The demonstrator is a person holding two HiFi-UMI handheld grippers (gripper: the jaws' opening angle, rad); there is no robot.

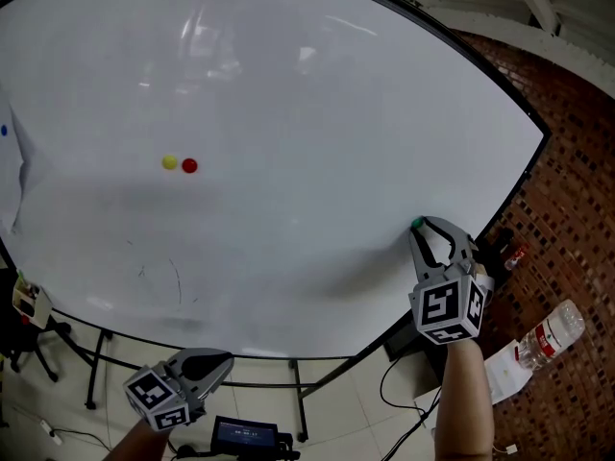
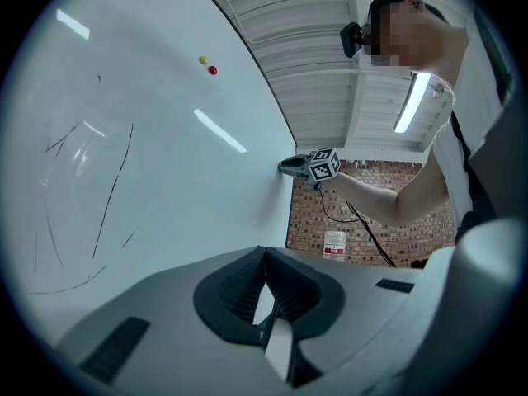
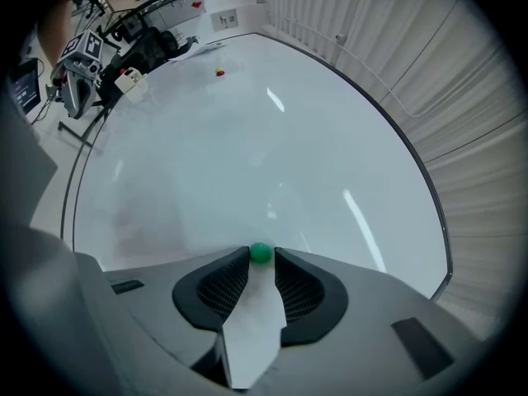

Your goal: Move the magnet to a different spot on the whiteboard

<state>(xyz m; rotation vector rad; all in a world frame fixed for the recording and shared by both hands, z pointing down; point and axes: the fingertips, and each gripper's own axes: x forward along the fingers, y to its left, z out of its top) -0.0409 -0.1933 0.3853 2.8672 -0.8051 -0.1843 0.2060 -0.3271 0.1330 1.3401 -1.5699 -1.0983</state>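
White and glossy, the whiteboard [image 1: 288, 84] fills most of the head view. At its far left edge a blue spot [image 1: 5, 130] is too small to identify. Right of it a yellow magnet [image 1: 169, 162] and a red magnet [image 1: 189, 165] sit just beside each other, with faint pen strokes [image 1: 173, 281] below them. Under the board's lower edge the left tongs [image 1: 226, 359] are closed, tips together on nothing. Near the board's right edge the green magnet [image 3: 261, 253] clings to the whiteboard, mostly hidden in the head view. It sits between the tips of the right tongs [image 1: 420, 229], which stand open around it, with a thin gap showing on one side. Farthest right, a plastic bottle [image 1: 550, 334] shows against brickwork [image 1: 577, 209].
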